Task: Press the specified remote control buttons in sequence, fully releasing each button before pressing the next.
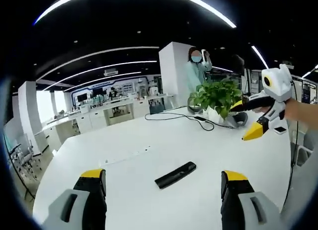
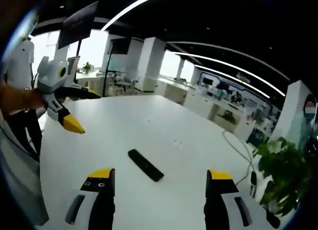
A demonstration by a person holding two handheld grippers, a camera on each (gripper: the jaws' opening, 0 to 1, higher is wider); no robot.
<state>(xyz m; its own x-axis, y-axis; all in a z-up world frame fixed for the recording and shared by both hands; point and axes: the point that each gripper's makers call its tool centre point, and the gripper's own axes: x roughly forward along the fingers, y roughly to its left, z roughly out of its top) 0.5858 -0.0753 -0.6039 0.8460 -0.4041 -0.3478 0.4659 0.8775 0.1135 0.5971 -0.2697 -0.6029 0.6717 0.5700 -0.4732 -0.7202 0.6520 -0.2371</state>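
The black remote control (image 1: 175,174) is seen lying flat on the white surface (image 1: 149,140), ahead of and between the spread-apart jaws of both the left tongs (image 1: 164,183) and right tongs (image 2: 160,183), touched by neither, with a potted plant (image 1: 216,96) beyond.

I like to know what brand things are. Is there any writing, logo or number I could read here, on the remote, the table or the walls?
None can be read.
Remote: plain black, any button markings too small to make out.
Round sign on a pillar: too blurred to read.
Far wall displays: too small and blurred to read.
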